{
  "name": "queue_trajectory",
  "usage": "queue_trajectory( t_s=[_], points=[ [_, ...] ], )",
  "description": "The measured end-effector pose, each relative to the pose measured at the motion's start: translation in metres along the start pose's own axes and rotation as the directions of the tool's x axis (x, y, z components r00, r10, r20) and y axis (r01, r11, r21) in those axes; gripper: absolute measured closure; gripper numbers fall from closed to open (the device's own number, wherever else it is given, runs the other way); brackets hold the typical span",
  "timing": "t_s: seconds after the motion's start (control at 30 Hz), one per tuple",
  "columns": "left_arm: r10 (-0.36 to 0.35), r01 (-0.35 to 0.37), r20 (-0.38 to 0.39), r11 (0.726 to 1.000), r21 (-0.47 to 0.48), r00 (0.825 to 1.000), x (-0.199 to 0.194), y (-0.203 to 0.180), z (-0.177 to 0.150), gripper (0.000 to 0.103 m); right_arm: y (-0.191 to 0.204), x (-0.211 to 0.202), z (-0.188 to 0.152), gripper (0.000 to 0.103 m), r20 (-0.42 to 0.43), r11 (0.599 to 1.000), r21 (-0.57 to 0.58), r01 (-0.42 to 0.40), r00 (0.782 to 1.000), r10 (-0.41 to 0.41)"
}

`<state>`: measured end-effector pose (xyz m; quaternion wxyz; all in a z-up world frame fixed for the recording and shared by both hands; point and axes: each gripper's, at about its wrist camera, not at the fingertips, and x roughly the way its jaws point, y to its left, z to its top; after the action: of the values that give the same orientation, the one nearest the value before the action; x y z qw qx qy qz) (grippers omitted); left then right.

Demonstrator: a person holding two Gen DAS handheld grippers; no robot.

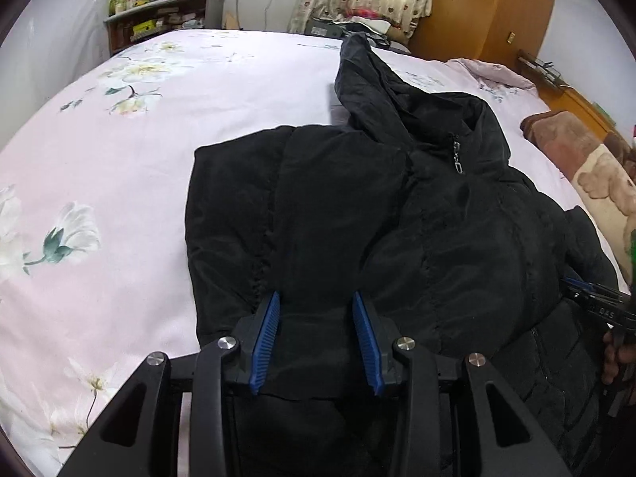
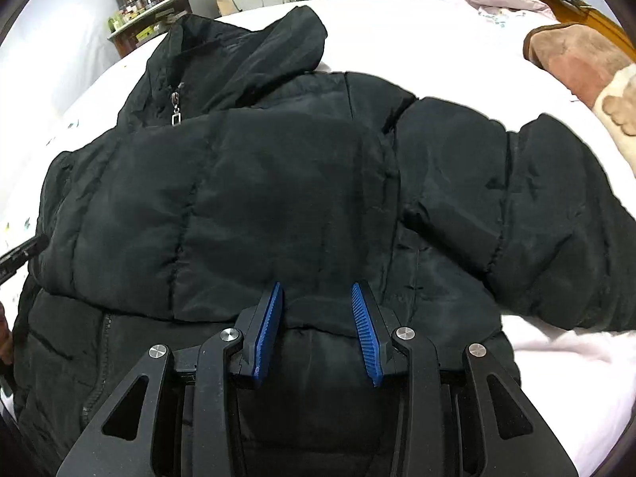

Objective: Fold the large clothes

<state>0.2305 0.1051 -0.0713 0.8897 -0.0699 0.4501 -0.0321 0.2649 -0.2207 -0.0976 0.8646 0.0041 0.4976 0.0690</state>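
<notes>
— Where is the jacket (image 1: 357,214) sitting?

— It is lying across the bed (image 1: 119,183), on the pink flowered sheet, partly folded. Its hood (image 2: 254,51) is pointing toward the far side, and the zipper pull (image 2: 176,113) is hanging at the collar. One puffy sleeve (image 2: 528,214) is stretching out to the right.

— And the left gripper (image 1: 316,336)?

— Its jaws are standing apart, released, with black fabric lying between the blue pads (image 1: 265,344).

— The right gripper (image 2: 318,328)?

— Likewise spread wide — hovering over the folded edge, gripping nothing.

— Anything beyond?

— A brown blanket (image 2: 576,59) is lying at the bed's right edge, and a cluttered shelf (image 1: 159,12) is standing by the far wall.
</notes>
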Motion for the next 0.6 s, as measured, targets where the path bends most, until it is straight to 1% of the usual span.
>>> queue_trajectory(
  t_s=[0.07, 0.17, 0.23, 0.33, 0.4, 0.43, 0.6],
  points=[
    [0.015, -0.015, -0.008, 1.000, 0.001, 1.000, -0.007, -0.004, 0.002, 0.063, 0.001, -0.009, 0.000, 0.066, -0.003, 1.000, 0.003, 0.010, 1.000, -0.010],
    [-0.013, 0.013, -0.001, 1.000, 0.005, 1.000, -0.027, -0.014, 0.004, 0.063, 0.000, -0.027, 0.001, 0.066, 0.009, 1.000, 0.021, -0.005, 1.000, 0.005],
    [-0.025, 0.025, 0.016, 1.000, 0.005, 1.000, -0.048, -0.023, 0.000, 0.063, -0.004, -0.051, -0.009, 0.064, 0.037, 0.999, 0.045, -0.025, 0.999, 0.023],
    [-0.065, 0.064, 0.051, 0.998, 0.013, 0.997, -0.085, -0.038, -0.017, 0.063, -0.011, -0.090, -0.032, 0.064, 0.078, 0.996, 0.076, -0.044, 0.996, 0.039],
    [-0.089, 0.088, 0.065, 0.996, 0.015, 0.994, -0.107, -0.047, -0.029, 0.063, -0.014, -0.108, -0.044, 0.064, 0.095, 0.994, 0.095, -0.049, 0.995, 0.040],
    [-0.100, 0.099, 0.071, 0.995, 0.016, 0.992, -0.119, -0.051, -0.037, 0.063, -0.016, -0.122, -0.054, 0.064, 0.108, 0.993, 0.107, -0.047, 0.994, 0.036],
    [-0.128, 0.127, 0.070, 0.992, 0.020, 0.989, -0.157, -0.070, -0.064, 0.063, -0.021, -0.160, -0.083, 0.064, 0.134, 0.989, 0.145, -0.021, 0.991, 0.001]
  ],
)
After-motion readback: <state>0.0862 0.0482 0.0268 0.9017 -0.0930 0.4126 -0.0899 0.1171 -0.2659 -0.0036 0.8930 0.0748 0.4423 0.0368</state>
